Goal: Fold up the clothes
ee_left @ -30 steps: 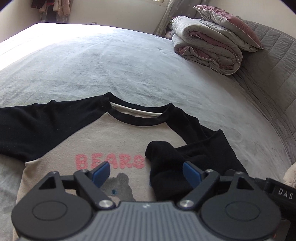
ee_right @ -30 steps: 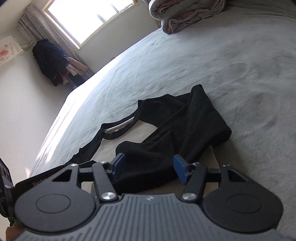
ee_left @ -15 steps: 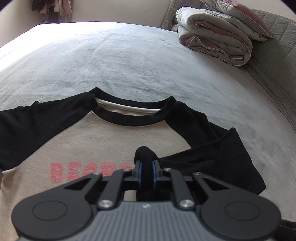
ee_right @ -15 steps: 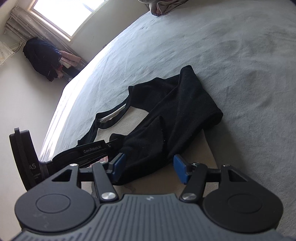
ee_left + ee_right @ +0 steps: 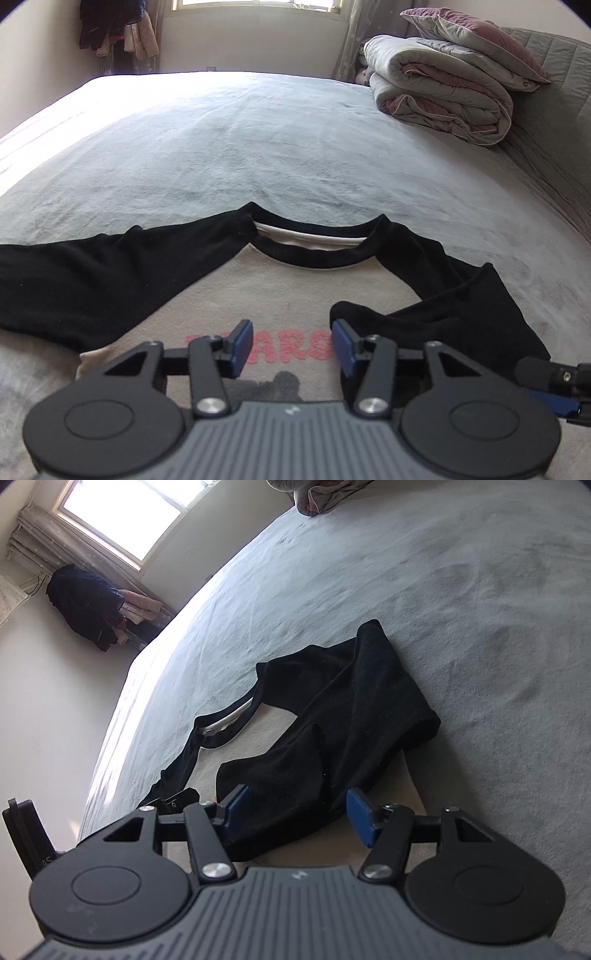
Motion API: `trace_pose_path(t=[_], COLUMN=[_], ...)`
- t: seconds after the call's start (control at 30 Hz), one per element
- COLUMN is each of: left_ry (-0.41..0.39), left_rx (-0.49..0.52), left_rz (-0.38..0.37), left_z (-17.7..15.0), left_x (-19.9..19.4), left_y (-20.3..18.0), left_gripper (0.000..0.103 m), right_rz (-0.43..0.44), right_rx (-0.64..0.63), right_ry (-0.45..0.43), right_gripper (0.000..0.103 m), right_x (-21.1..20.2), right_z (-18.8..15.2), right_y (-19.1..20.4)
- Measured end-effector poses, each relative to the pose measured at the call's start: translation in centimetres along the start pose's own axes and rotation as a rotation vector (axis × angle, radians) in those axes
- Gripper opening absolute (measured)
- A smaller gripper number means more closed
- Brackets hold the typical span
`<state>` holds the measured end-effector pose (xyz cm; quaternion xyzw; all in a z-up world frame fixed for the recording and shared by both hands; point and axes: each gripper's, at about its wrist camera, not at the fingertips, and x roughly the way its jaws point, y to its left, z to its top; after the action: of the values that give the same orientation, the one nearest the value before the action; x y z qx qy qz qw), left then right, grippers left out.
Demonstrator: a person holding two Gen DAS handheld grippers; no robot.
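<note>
The shirt (image 5: 258, 288) lies flat on the bed (image 5: 258, 147), lower frame. Left gripper (image 5: 291, 345) jaws are opening, nothing between them; right gripper (image 5: 295, 812) jaws stand wide over the folded-in sleeve (image 5: 332, 738).

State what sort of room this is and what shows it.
Most likely a bedroom: a wide bed with a grey plush cover, a folded grey and pink quilt with a pillow on top, and clothes hanging by the window.

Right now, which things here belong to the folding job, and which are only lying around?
Belong to the job:
- shirt
- its folded-in black sleeve
- left gripper, jaws opening, nothing between them
- right gripper

Lying about:
- rolled duvet
- pillow
- hanging clothes
</note>
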<state>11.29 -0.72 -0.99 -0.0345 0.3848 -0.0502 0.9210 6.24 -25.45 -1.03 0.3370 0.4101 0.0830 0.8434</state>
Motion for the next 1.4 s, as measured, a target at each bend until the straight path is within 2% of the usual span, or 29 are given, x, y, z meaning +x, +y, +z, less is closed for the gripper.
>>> trace_pose_path(t=[0.07,0.23,0.33,0.43,0.5,0.53,0.57,0.63,0.67,0.7,0.8,0.97,1.1,1.23,1.27,1.33,1.4], left_ry=[-0.018,-0.03,-0.04,-0.046,-0.037,-0.031,-0.033,-0.044,-0.051,-0.067,-0.097,-0.101,-0.036,0.042,0.047,0.055,0.071], left_rx=[0.066,0.241,0.356,0.398,0.405,0.407,0.409,0.409,0.397,0.373,0.274,0.032,-0.125,-0.227,-0.253,-0.319,-0.385], left_rz=[-0.05,-0.145,-0.157,-0.145,-0.143,-0.144,-0.147,-0.148,-0.137,-0.115,-0.079,-0.046,-0.069,-0.088,-0.086,-0.095,-0.124], left_z=[-0.8,-2.9,-4.1,-4.7,-5.0,-5.0,-5.1,-5.2,-5.1,-5.0,-4.3,-2.9,-3.0,-3.9,-4.1,-4.4,-4.1], left_x=[-0.5,-0.6,-0.3,0.3,0.8,1.0,1.0,0.8,0.6,0.3,-0.6,-2.0,-2.4,-2.2,-2.4,-2.4,-1.9], left_y=[-1.9,-6.1,-8.4,-9.8,-10.3,-10.4,-10.4,-10.2,-9.9,-9.4,-7.0,-1.0,3.6,6.9,7.7,9.3,10.3], left_gripper=[0.057,0.06,0.062,0.06,0.046,0.045,0.04,0.021,0.006,0.003,0.002,0.002,0.002,0.003,0.004,0.015,0.042], right_rz=[-0.002,0.002,0.004,0.004,0.004,0.004,0.004,0.006,0.006,0.006,0.007,0.002,-0.007,-0.018,-0.021,-0.026,-0.031], right_rx=[0.004,0.016,0.028,0.042,0.045,0.045,0.045,0.044,0.043,0.043,0.041,0.03,0.023,0.014,0.013,0.01,0.01], right_ry=[-0.006,-0.016,-0.018,-0.022,-0.024,-0.024,-0.023,-0.021,-0.019,-0.018,-0.015,-0.015,-0.011,-0.006,-0.006,-0.005,-0.004], right_gripper=[0.062,0.062,0.062,0.062,0.062,0.062,0.062,0.062,0.062,0.062,0.062,0.062,0.062,0.062,0.062,0.062,0.062], right_x=[-0.3,-0.8,-1.0,-1.2,-1.3,-1.3,-1.3,-1.3,-1.2,-1.2,-1.2,-1.1,-0.9,-0.6,-0.6,-0.5,-0.3], right_z=[0.2,0.6,0.8,1.0,1.0,1.0,1.0,1.0,1.0,1.0,1.0,0.8,0.6,0.4,0.4,0.4,0.4], right_y=[-0.1,-0.2,-0.5,-0.7,-0.8,-0.8,-0.8,-0.8,-0.7,-0.7,-0.6,-0.4,-0.3,-0.2,-0.2,-0.2,-0.2])
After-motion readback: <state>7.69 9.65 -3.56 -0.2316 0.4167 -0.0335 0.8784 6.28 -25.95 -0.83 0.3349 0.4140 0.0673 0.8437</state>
